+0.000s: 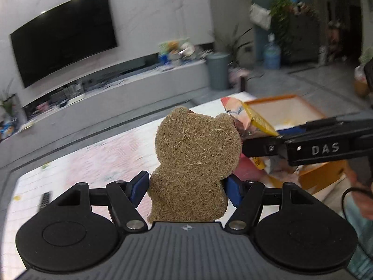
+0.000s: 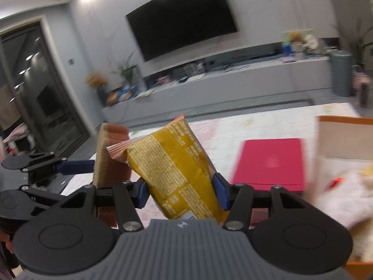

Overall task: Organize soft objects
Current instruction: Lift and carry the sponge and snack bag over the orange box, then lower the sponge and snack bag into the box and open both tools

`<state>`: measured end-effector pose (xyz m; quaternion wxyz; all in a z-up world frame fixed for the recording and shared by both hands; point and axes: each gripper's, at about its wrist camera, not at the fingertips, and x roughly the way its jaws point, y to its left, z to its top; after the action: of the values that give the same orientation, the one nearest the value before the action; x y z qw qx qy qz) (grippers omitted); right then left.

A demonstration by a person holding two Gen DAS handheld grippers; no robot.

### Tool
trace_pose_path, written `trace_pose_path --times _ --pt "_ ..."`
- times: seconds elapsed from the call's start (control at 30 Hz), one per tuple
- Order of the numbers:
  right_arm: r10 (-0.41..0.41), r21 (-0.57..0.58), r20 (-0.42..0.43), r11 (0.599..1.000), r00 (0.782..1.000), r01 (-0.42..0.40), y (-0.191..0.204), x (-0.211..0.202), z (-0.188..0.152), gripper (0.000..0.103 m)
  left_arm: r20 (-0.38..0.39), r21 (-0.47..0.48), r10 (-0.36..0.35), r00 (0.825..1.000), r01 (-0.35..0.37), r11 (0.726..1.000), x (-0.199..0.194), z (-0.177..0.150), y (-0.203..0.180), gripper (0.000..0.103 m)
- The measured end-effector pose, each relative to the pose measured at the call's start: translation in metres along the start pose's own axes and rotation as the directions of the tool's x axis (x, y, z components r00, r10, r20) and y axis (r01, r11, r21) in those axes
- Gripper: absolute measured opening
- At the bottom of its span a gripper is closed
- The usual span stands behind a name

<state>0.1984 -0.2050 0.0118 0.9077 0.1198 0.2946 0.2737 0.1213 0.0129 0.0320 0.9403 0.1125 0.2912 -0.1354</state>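
My left gripper (image 1: pixel 186 187) is shut on a brown bear-shaped fibre sponge (image 1: pixel 195 161) and holds it upright above the table. The sponge also shows edge-on in the right wrist view (image 2: pixel 109 156), with the left gripper's blue pad against it. My right gripper (image 2: pixel 180 192) is shut on a yellow snack packet (image 2: pixel 177 172), held in the air. In the left wrist view the right gripper's black finger (image 1: pixel 303 149) reaches in from the right with the packet (image 1: pixel 254 119) behind the sponge.
An orange-rimmed box (image 1: pixel 284 112) stands on the table at the right, also in the right wrist view (image 2: pixel 338 140). A red flat box (image 2: pixel 270 163) lies beside it. The table has a pale patterned cloth (image 1: pixel 93 158). A black remote (image 1: pixel 44 199) lies at the left.
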Motion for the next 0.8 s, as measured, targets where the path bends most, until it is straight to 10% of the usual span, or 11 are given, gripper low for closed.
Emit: trace_pose_path --times 0.27,0.8 --pt "-0.221 0.065 0.047 0.974 0.974 0.217 -0.07 -0.074 -0.004 0.055 0.009 0.026 -0.191 0.982 0.191 0.981 0.048 0.045 -0.053 0.079" --pt "-0.423 0.098 -0.05 0.9 0.905 0.426 -0.203 -0.06 0.021 0.055 -0.155 0.096 -0.213 0.965 0.23 0.968 0.167 0.113 -0.14 0.079"
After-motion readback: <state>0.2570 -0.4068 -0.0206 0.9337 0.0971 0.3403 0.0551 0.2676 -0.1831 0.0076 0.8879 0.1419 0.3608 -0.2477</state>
